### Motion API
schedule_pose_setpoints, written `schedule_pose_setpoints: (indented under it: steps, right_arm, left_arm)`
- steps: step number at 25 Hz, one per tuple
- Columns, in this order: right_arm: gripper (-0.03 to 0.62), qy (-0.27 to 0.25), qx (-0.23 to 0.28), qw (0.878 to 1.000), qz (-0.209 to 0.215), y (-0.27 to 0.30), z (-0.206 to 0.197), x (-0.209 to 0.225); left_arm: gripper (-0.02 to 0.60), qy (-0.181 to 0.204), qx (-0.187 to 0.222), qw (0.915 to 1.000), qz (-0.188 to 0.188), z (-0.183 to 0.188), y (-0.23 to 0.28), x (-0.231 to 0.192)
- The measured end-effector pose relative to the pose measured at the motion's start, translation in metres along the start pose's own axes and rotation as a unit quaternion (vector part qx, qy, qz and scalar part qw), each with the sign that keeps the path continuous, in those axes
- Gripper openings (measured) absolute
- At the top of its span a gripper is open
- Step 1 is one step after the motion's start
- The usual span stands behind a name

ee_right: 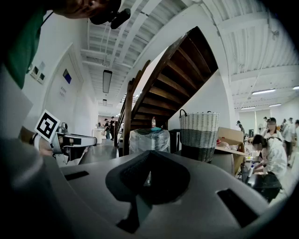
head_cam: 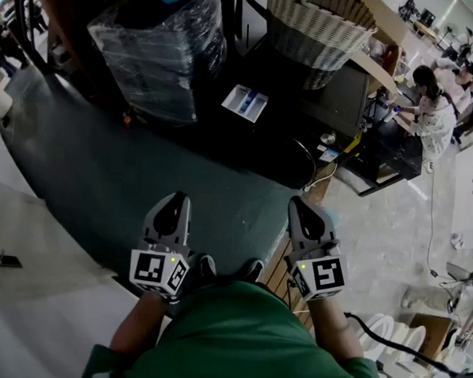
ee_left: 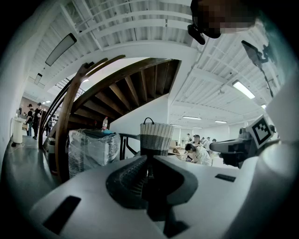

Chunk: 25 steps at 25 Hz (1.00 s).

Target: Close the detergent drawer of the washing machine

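Green floor (head_cam: 141, 186) is spreading out beneath a wooden staircase (ee_right: 177, 79). Across it the drawer (head_cam: 246, 102), white with blue inside, is jutting open from the front of the dark washer (head_cam: 338, 98). A basket (head_cam: 322, 26) is sitting on the washer's top, and a wrapped bundle (head_cam: 161, 48) is standing near the drawer's left side.

The person is holding the left tongs (head_cam: 174, 200) and the right tongs (head_cam: 302, 206) close to the body, well apart from the drawer. Both are clenched, pads together, with nothing between them.

The step in hand looks to be the approach, and nothing is touching the drawer yet. Clenched tongs suit the job, since a closed tip is working as a blunt pusher and no grasp is needed.

Doing it well probably means walking in and setting one tip on the middle of the drawer's front face. The push is best going straight along the track, because an off-centre push risks skewing and jamming the drawer. It is likely finished only when the face is sitting flush with the washer's panel.
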State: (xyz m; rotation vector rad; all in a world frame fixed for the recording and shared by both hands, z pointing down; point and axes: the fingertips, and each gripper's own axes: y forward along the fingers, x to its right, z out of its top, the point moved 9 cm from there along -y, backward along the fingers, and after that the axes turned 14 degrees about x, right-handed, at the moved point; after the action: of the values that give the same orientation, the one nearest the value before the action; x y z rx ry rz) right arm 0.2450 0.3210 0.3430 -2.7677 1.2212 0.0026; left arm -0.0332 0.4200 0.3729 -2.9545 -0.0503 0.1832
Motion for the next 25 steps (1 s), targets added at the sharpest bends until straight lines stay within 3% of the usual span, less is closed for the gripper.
schedule_pose_setpoints:
  steps: [17,25]
  right_arm:
    - [0.015,0.013,0.014,1.0,0.021,-0.034,-0.01,0.052]
    - [0.015,0.041,0.013,0.999,0.033,-0.025,-0.023,0.068]
  left_arm:
    - [0.052,0.024,0.005,0.9992,0.03,-0.016,0.015,0.051]
    - [0.034,0.042,0.004,0.998,0.046,-0.016,0.017,0.047]
